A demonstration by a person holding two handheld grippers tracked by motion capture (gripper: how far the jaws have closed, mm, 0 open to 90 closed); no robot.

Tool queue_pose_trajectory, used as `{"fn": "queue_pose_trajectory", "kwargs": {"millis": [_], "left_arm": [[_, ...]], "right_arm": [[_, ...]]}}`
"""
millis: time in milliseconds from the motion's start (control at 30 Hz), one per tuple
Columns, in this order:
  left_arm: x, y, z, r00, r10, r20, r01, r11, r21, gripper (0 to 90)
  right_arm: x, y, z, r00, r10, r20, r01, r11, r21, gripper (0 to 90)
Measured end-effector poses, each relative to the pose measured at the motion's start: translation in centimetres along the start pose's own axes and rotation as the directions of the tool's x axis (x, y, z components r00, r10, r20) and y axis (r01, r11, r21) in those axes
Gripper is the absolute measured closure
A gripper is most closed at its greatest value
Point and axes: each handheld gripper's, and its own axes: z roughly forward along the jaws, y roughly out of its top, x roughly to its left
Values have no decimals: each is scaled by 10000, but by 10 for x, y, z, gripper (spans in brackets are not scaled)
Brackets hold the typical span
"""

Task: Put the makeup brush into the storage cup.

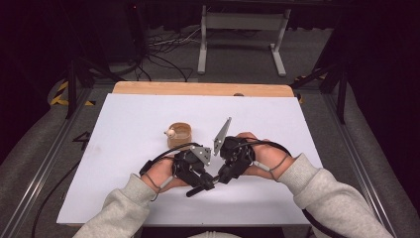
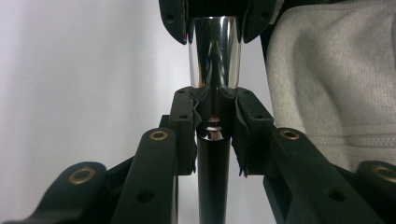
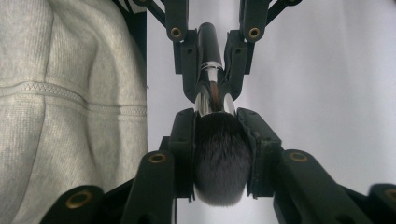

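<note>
A makeup brush (image 1: 194, 190) with a black handle, chrome ferrule (image 2: 215, 56) and dark bristles (image 3: 219, 163) is held low over the white table between both grippers. My left gripper (image 1: 207, 180) is shut on the brush where the handle meets the ferrule (image 2: 212, 128). Facing it tip to tip, my right gripper (image 1: 221, 175) is shut on the bristle head just past the ferrule (image 3: 218, 140). The handle's end pokes out toward the person under the left gripper. A grey sleeve (image 2: 327, 70) lies beside the jaws in both gripper views.
A small round wooden cup (image 1: 179, 135) with a pale knob on its rim stands just beyond the left hand. The white table sheet (image 1: 138, 114) has open room left, right and at the back. A wooden board (image 1: 198, 88) edges the far side.
</note>
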Motion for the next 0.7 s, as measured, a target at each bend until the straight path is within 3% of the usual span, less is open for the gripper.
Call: {"fn": "queue_pose_trajectory", "kwargs": {"millis": [67, 167, 200, 267, 333, 500, 700], "left_arm": [[0, 0, 0, 10000, 7, -35, -7, 10000, -22, 723], [0, 0, -2, 9999, -67, -93, 65, 9998, -192, 723], [0, 0, -3, 10000, -74, -9, 74, 9998, -193, 723], [0, -1, -5, 9999, -123, -82, 121, 9994, -329, 723], [1, -2, -6, 10000, -19, -87, 16, 9996, -292, 723], [1, -3, -10, 9998, -186, -60, 183, 9987, -465, 723], [2, -5, -13, 9996, -263, -79, 258, 9979, -587, 723]], "right_arm": [[1, -1, -1, 10000, -67, 36, 68, 9999, -104, 657], [2, -4, -3, 9998, 67, 185, -56, 9982, -601, 506], [4, -6, -5, 9991, 23, 425, 15, 9961, -883, 411], [4, -10, -7, 9968, -37, 794, 141, 9914, -1305, 304], [5, -11, -8, 9966, 23, 829, 99, 9892, -1461, 270], [7, -21, -16, 9889, 25, 1487, 354, 9671, -2520, 143], [10, -33, -23, 9764, 198, 2153, 606, 9309, -3602, 50]]}}
